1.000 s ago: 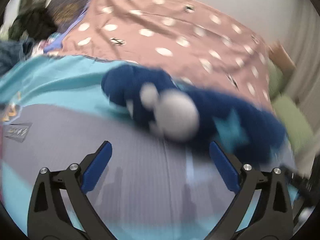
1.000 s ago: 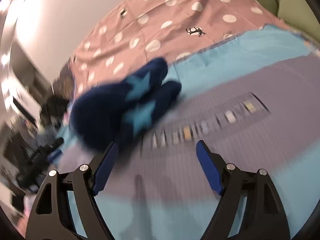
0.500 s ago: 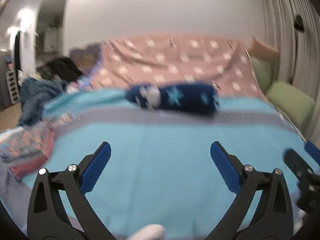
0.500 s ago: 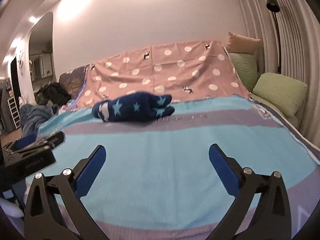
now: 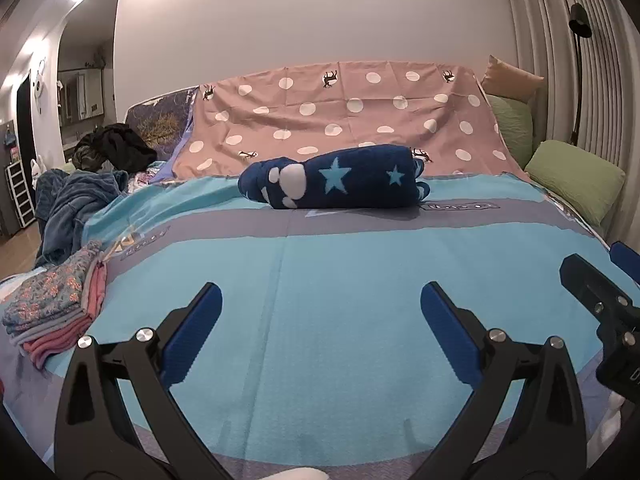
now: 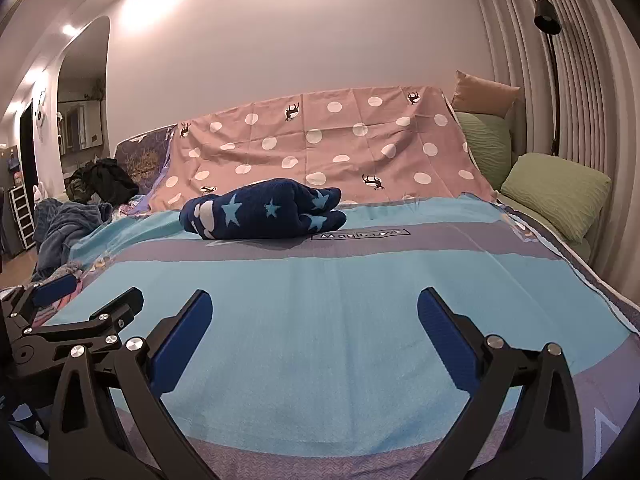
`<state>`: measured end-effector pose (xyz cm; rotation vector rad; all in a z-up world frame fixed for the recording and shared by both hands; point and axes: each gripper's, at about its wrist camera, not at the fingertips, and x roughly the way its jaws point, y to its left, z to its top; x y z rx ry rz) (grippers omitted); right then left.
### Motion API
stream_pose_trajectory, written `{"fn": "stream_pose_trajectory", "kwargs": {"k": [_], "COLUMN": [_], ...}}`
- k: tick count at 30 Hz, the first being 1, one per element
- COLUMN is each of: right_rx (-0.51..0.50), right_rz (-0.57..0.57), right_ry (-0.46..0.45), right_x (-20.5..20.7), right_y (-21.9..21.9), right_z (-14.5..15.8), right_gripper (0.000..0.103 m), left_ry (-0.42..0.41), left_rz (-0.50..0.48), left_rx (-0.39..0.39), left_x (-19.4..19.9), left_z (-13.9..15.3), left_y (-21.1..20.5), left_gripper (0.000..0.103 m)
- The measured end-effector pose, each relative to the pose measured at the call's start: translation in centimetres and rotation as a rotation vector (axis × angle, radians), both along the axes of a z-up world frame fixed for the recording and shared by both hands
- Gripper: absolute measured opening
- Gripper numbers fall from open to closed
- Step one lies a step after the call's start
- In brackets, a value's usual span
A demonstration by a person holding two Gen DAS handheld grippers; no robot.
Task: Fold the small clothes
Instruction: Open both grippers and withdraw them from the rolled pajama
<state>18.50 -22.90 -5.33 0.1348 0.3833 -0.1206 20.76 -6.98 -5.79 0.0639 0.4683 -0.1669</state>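
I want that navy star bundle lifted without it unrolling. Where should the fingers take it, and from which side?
Probably grip the navy star bundle across its thick middle, coming from the near side above. It lies lengthwise on the blue sheet, with loose ends on the right that could unroll.

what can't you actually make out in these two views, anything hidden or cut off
- Navy star garment: a folded bundle in both views; its inner layers and type are hidden by its own folds.
- Folded stack: in the right wrist view mostly hidden behind the left gripper.
- Printed label: too small to read in the left wrist view.
- Right gripper: cut off by the frame edge there.
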Motion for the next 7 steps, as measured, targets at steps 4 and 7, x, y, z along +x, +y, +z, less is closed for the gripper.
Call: {"fn": "stream_pose_trajectory", "kwargs": {"k": [4, 7], "right_rx": [0.002, 0.004], "right_rz": [0.0, -0.001], "right_ry": [-0.004, -0.006], "right_x": [-0.1, -0.18], "right_y": [-0.02, -0.01], "right_z": [0.0, 0.03], "right_gripper": [0.102, 0.102], "left_ry": [0.011, 0.017], "left_rz": [-0.006, -0.011], "left_rx": [-0.017, -0.013], "left_x": [0.04, 0.02], "left_z": [-0.09, -0.14], "left_y": [0.29, 0.11], "left_gripper": [0.101, 0.101]}}
